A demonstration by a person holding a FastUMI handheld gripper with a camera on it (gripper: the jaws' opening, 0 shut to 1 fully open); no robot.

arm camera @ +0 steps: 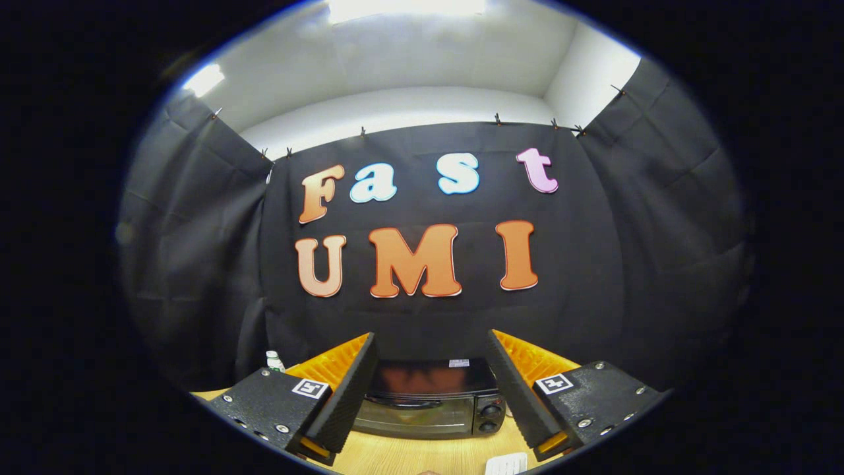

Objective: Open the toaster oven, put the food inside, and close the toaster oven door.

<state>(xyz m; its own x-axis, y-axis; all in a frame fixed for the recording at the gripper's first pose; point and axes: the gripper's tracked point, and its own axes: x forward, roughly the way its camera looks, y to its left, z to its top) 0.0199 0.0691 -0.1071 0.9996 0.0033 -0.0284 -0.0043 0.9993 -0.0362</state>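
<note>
A black toaster oven stands on the wooden table, its glass door shut, a handle along the door's top and two knobs on its right side. My gripper hangs above the table, open wide, with nothing between its fingers. The oven sits ahead of and between the two fingers, apart from both. A white ridged object lies on the table near the right finger; I cannot tell what it is.
A small white bottle with a green cap stands at the table's far left, beyond the left finger. The black cloth wall rises right behind the oven.
</note>
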